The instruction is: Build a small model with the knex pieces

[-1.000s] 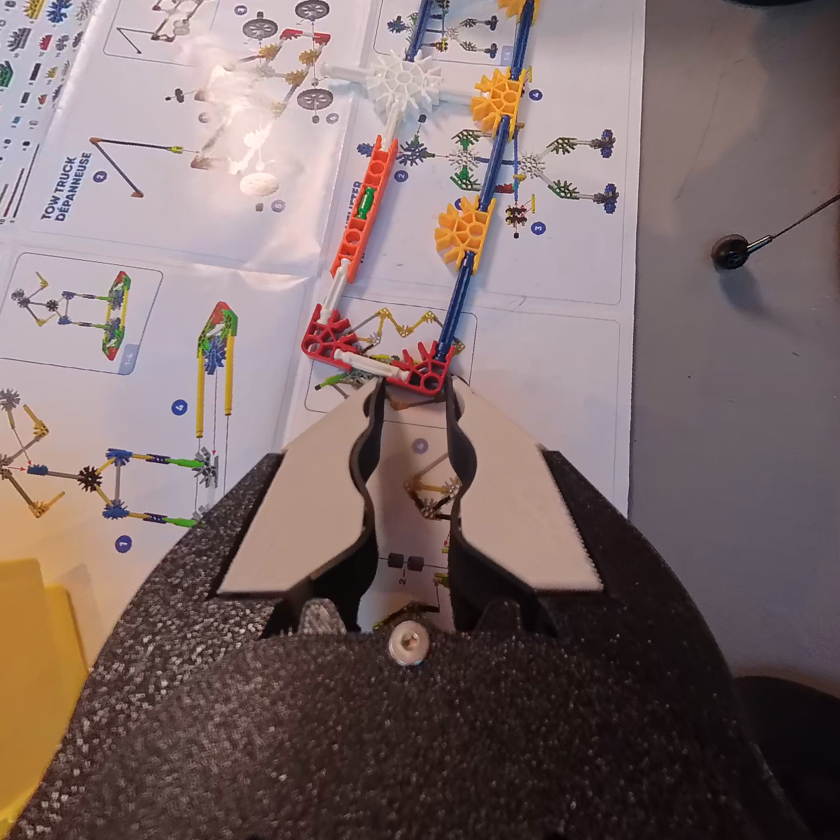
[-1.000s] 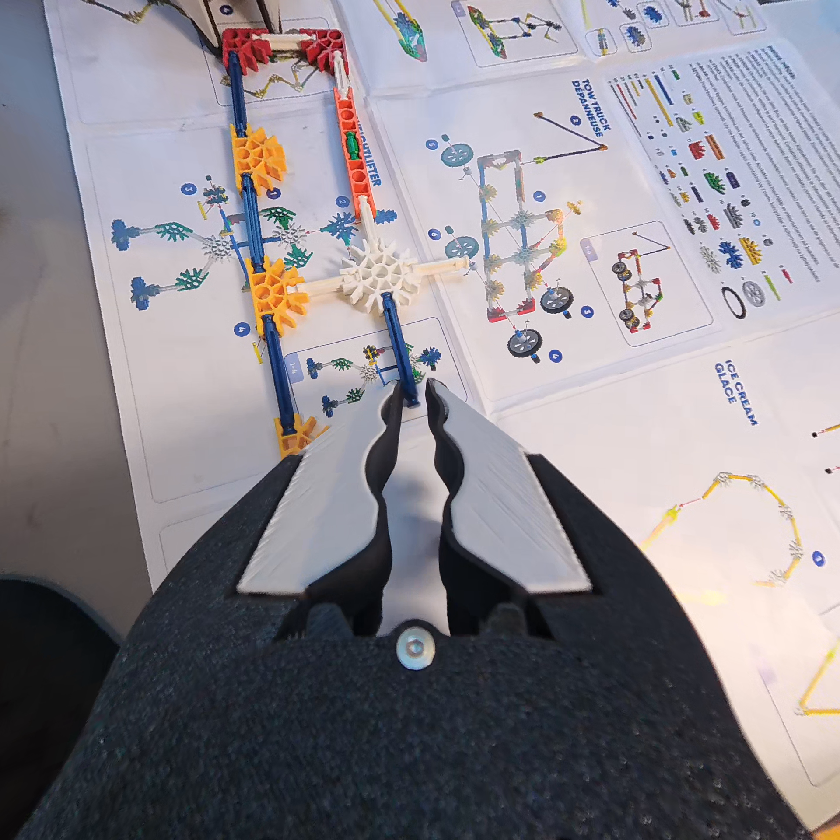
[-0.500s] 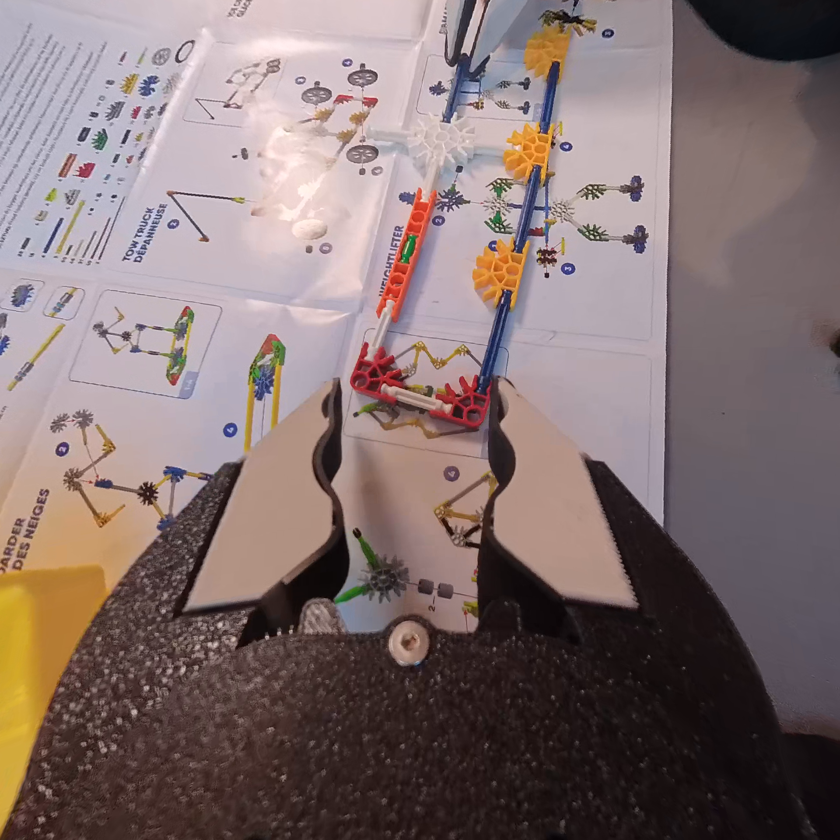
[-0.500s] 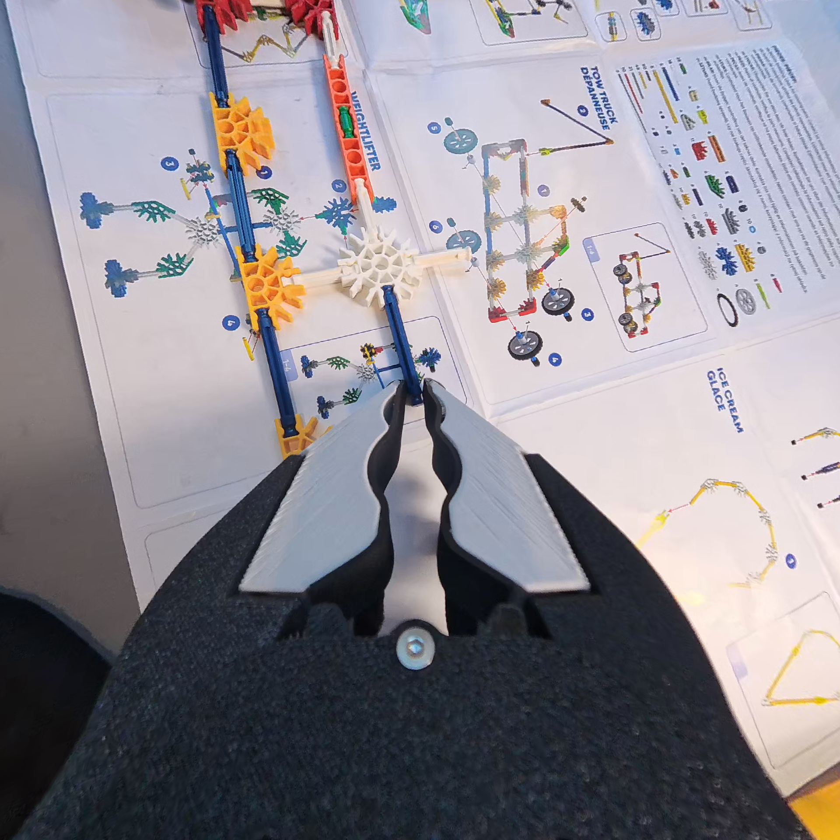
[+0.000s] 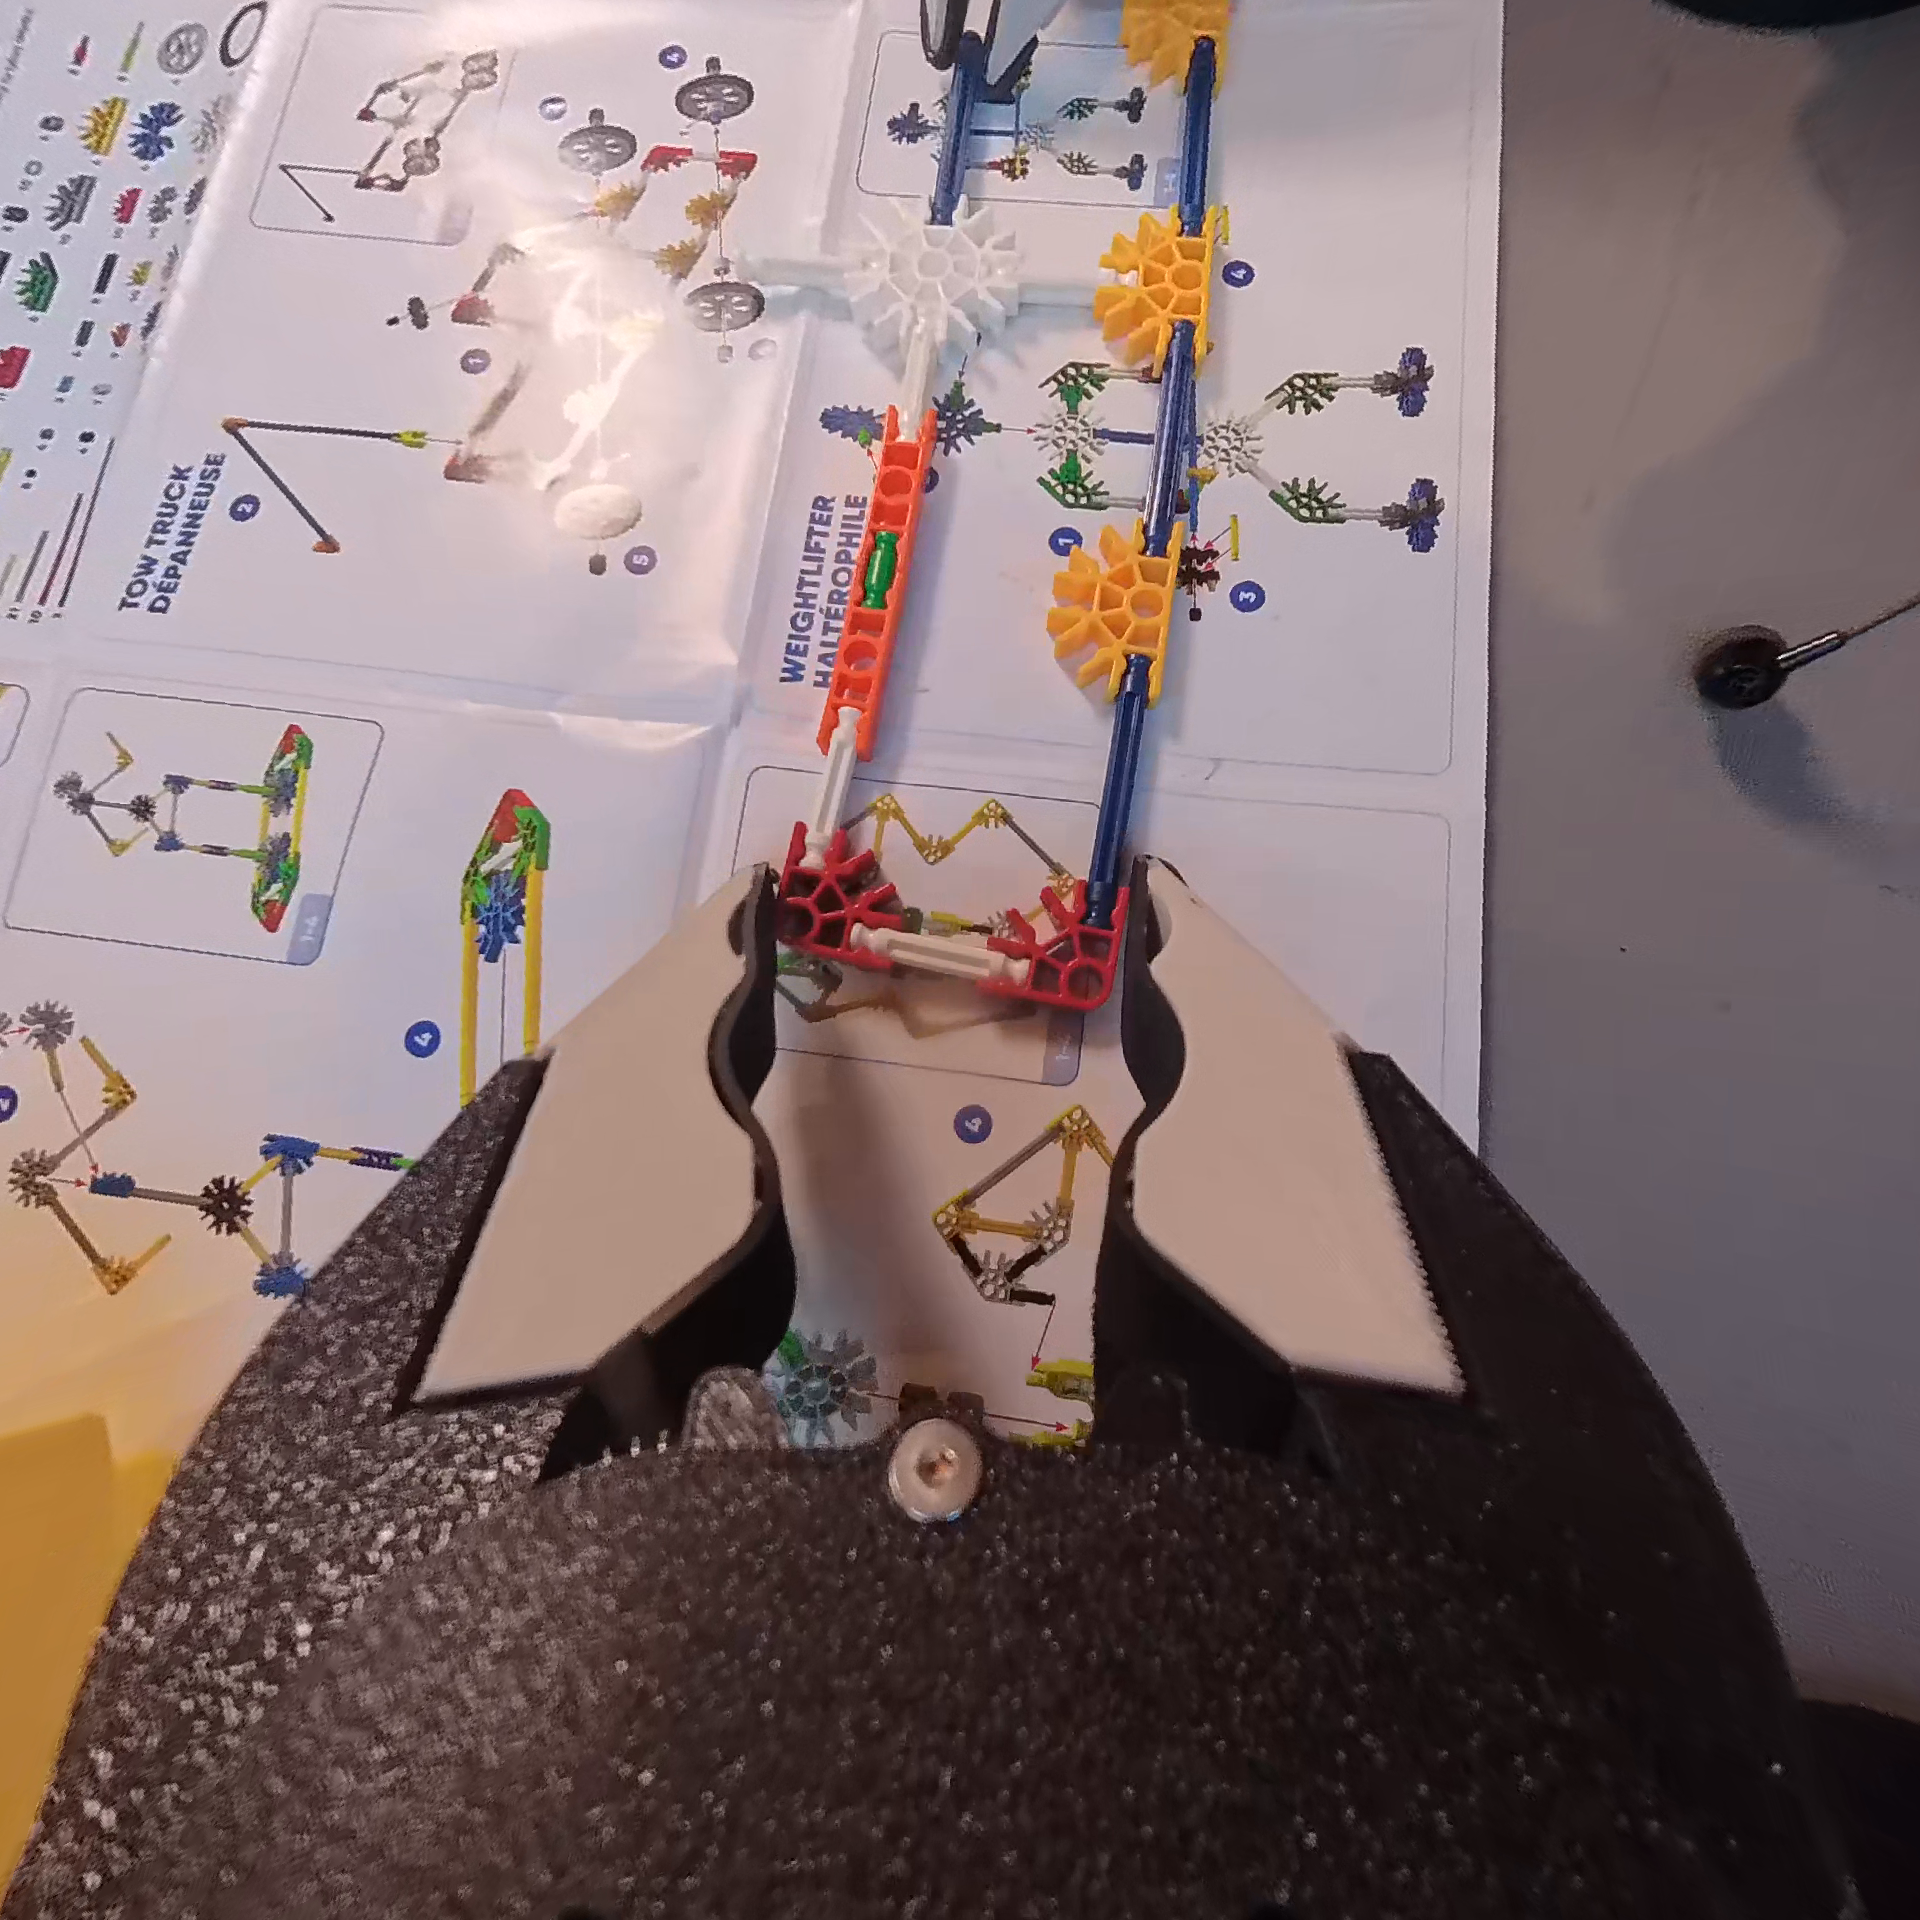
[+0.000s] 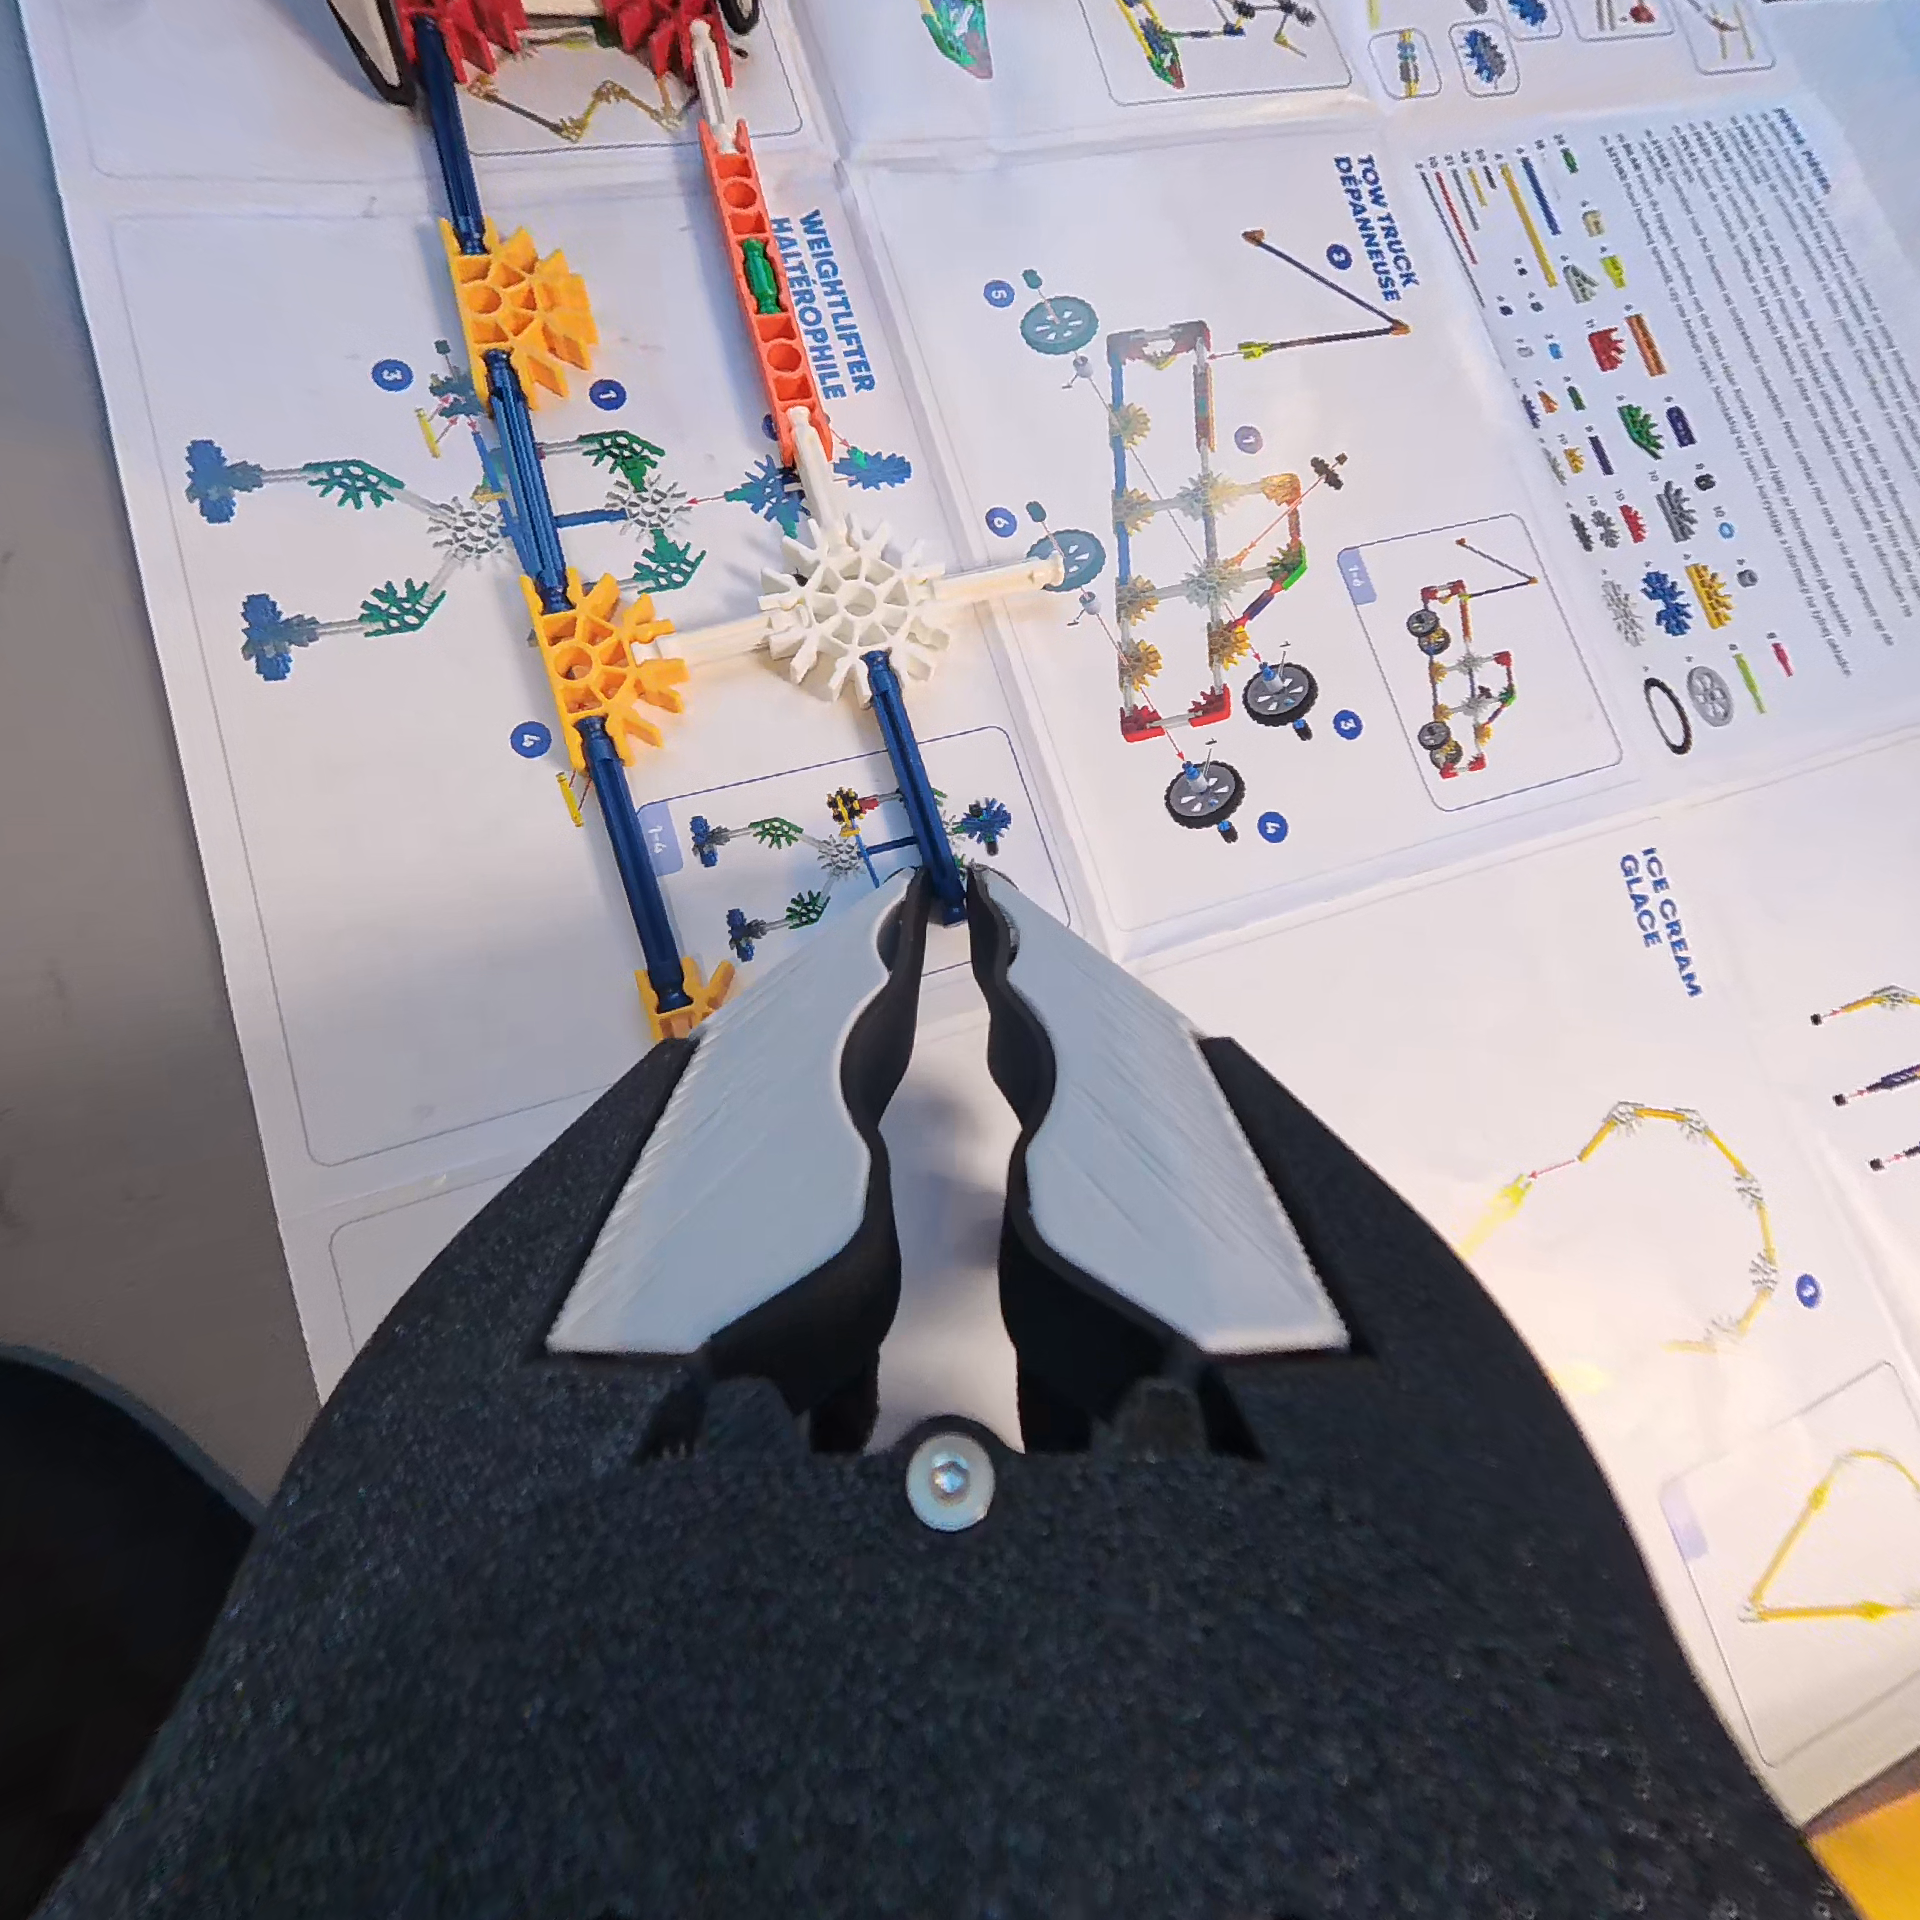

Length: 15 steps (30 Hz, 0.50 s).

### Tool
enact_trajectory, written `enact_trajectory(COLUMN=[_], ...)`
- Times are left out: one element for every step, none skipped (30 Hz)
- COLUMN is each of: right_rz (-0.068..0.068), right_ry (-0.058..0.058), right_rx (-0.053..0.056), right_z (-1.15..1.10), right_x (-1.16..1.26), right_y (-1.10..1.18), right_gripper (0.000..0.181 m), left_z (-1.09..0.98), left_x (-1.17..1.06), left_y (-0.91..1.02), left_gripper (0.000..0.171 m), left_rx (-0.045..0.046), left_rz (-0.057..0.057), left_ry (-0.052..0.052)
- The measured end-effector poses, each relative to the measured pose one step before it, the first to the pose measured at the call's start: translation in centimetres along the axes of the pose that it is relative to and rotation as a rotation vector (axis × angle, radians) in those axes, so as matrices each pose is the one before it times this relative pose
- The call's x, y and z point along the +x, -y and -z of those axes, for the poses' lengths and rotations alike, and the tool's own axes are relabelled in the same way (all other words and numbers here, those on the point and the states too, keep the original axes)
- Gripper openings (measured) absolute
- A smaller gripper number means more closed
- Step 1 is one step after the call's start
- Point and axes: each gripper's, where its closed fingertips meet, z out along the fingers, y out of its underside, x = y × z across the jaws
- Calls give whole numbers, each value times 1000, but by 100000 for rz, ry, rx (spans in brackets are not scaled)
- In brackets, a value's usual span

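Observation:
A flat rod-and-connector frame lies on a paper instruction sheet (image 5: 416,644). It has a white snowflake connector (image 5: 935,275), two yellow-orange connectors (image 5: 1153,286), an orange bar (image 5: 878,582) and long blue rods. My left gripper (image 5: 948,894) is open. Its fingertips (image 5: 748,935) stand on either side of the frame's near end, two red corner connectors (image 5: 831,904) joined by a short white rod. My right gripper (image 6: 943,899) is shut on the end of a blue rod (image 6: 909,769) that runs into the white snowflake connector (image 6: 852,608).
Bare grey table (image 5: 1683,1091) lies right of the sheet, with a small black round piece on a wire (image 5: 1745,670). A yellow object (image 5: 62,1507) sits at the lower left. In the right wrist view the sheet (image 6: 1351,987) spreads right, and grey table (image 6: 73,727) lies left. Spacing between my two grippers at the tips: around 20 cm.
My left gripper has opened from nearly closed and moved forward, so its fingers now flank the red end. My right gripper has stayed shut on the blue rod.

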Motion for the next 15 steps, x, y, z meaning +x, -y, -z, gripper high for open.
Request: enact_trajectory(right_rz=[-118, -180, -160, -112, -84, -123, -125, -66, -14, 47, 79, 60, 47, 23, 25], right_ry=[175, 110, 122, 111, -17, -3, 20, 18, -13, -52, -108, -179, -237, -269, -222], right_rx=[-34, -25, -117, -130, -29, 18, 35, 89, 108, 79, 72, 101, 120, 144, 160], right_z=[16, 8, 9, 16, 2, -1, 2, -1, 6, -5, 3, 1, -9, -4, -4], right_x=[-31, -19, -38, -22, -4, -8, 8, 0, 0, -1, 11, 19, 34, 37, 33], right_y=[-5, -12, -15, -11, -4, 2, -5, -10, 0, -2, 4, 8, 3, -1, 15], right_gripper=[6, 6, 6, 6, 6, 6, 6, 6, 6, 6, 6, 6, 6, 6, 6], left_z=[5, 0, 3, 1, -9, -5, -9, -1, -5, -5, 2, -1, -3, -11, -7], left_x=[3, 6, 3, 1, -7, 0, 1, -4, 8, -4, -2, 6, -3, -9, 0], left_y=[-15, -28, -15, -5, 10, 1, 5, 1, 0, 6, 2, 5, -6, 6, 6], left_gripper=[65, 65, 65, 65, 65, 65, 65, 65, 65, 65, 65, 65, 65, 65, 65], left_rx=[-365, -406, -361, -246, -192, -275, -298, -230, -95, 15, 61, 62, 75, 140, 210], left_rz=[705, 896, 973, 821, 577, 437, 375, 194, 170, 182, 109, 28, -14, -7, 19], left_ry=[394, 321, 219, 125, 96, 70, 71, 106, 97, 59, 30, 33, 39, 31, 4])
